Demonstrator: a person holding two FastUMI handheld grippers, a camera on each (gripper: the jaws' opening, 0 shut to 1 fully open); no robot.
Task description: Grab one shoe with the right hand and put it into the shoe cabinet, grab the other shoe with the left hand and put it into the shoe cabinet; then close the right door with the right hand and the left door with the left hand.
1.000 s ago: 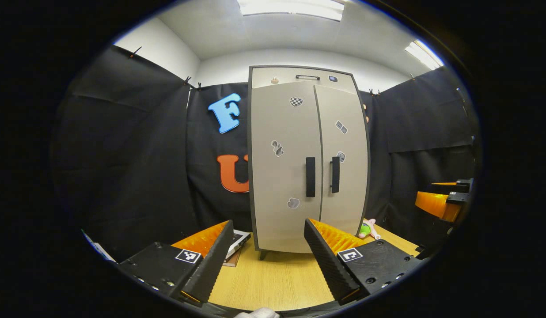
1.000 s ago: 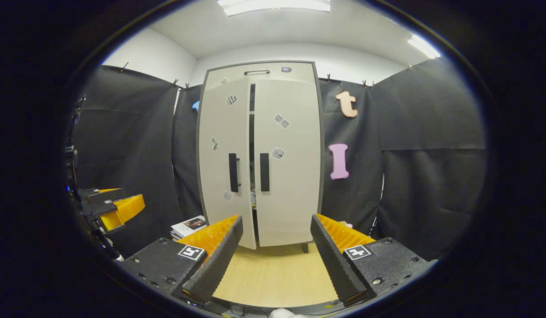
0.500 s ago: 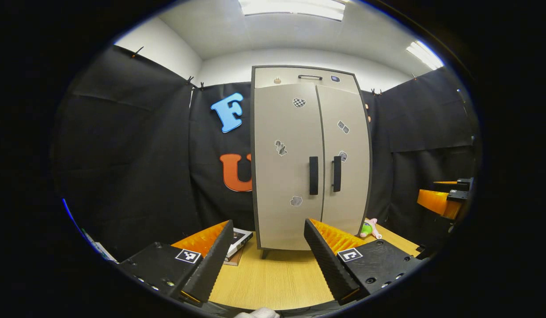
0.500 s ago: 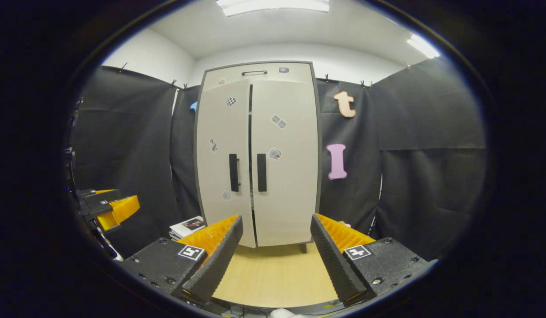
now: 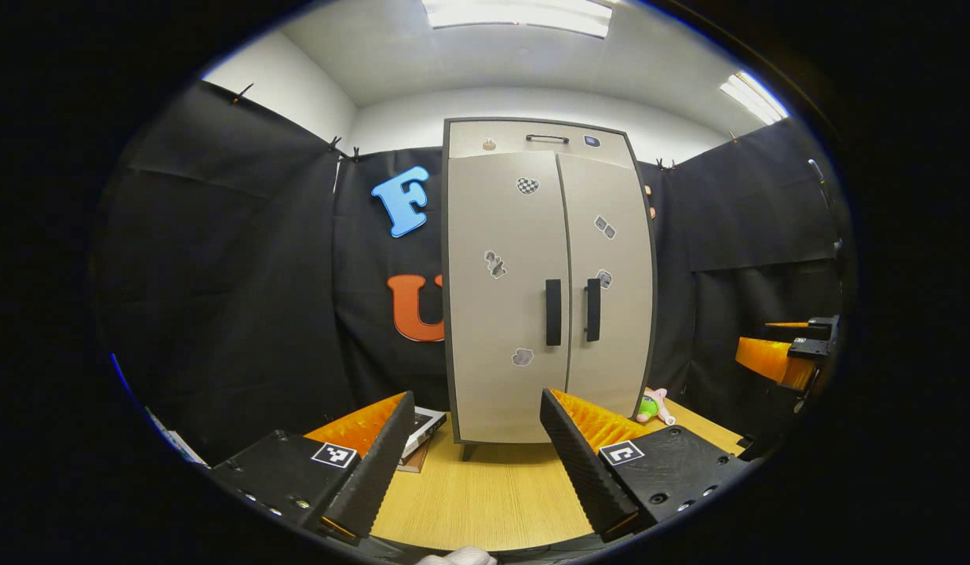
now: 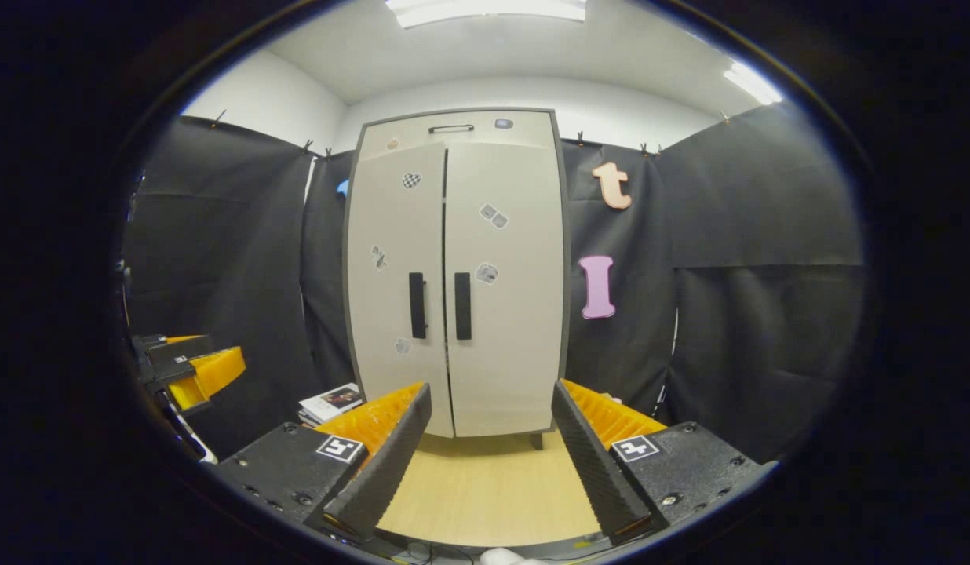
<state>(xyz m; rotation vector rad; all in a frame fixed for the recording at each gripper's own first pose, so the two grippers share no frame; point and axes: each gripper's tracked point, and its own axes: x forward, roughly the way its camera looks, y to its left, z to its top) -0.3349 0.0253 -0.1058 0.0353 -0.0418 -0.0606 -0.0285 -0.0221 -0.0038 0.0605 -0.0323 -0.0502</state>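
Desk [image 5: 493,494]: wooden, shoe cabinet [image 5: 544,282] upright on it, both doors flush.
Left gripper view: plush toy [image 5: 654,406] beside cabinet.
Right gripper view: magazines [image 6: 332,402].
Shoes: hidden behind doors.
Left gripper [image 5: 473,459], right gripper [image 6: 485,463]: fingers spread, empty.

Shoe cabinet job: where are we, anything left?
Looks essentially done. Both doors of the shoe cabinet sit flush, left door and right door meeting at the centre seam, so any shoes inside are hidden. Nothing in hand: left tool and right tool are open, empty, off the cabinet. Nothing visibly left.
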